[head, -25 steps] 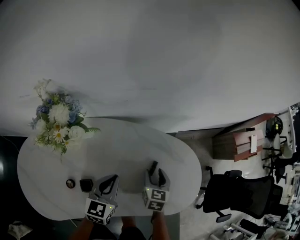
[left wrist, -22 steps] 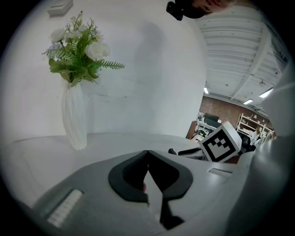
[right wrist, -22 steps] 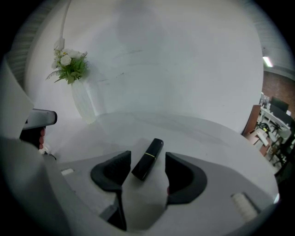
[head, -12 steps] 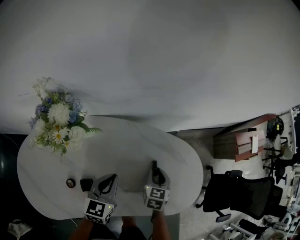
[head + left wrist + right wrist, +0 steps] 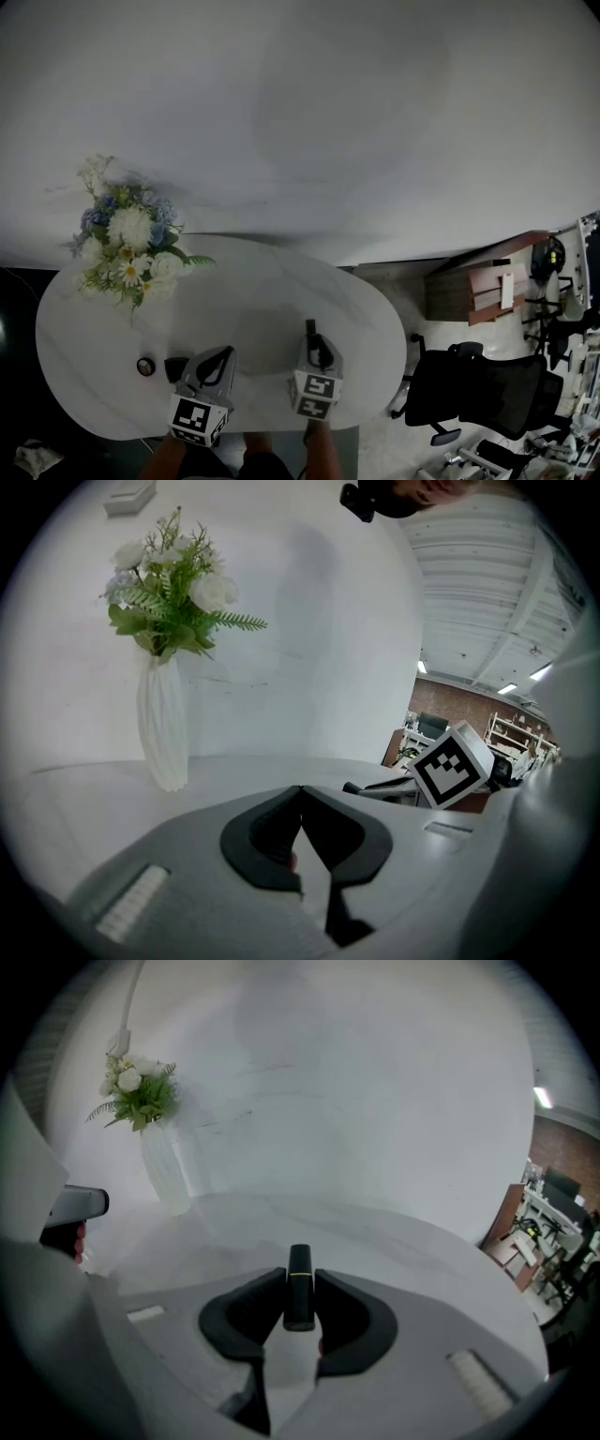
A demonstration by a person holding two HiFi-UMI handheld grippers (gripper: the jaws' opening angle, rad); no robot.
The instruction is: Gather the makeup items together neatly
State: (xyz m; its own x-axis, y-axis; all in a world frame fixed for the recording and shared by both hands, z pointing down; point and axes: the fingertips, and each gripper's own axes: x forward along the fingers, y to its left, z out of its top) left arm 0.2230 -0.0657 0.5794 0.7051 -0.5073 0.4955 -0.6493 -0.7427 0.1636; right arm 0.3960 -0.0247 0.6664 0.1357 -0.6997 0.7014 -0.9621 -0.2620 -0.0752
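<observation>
Gripping a black lipstick (image 5: 299,1265) with a gold band, our right tongs (image 5: 300,1285) have just been closing. Their pads now press on the tube's sides, and its top stands proud of the jaws. Our left tongs (image 5: 301,799) are pinched together with nothing between them.

In the head view, the other makeup is a dark square compact (image 5: 175,368) and a small round pot (image 5: 145,367). They sit side by side on the surface (image 5: 272,291), at 9 o'clock from the left tongs. The lipstick is well apart from them, at their 3 o'clock. A vase of flowers (image 5: 131,258) stands at their 12 o'clock.

To do this step well, we judge, we should keep the tube clear of the surface while carrying it toward 9 o'clock. We should pass it around the left tongs and lay it just beside the compact, in line with its edge. The tube is round and may roll, so we should let go low and slowly.
</observation>
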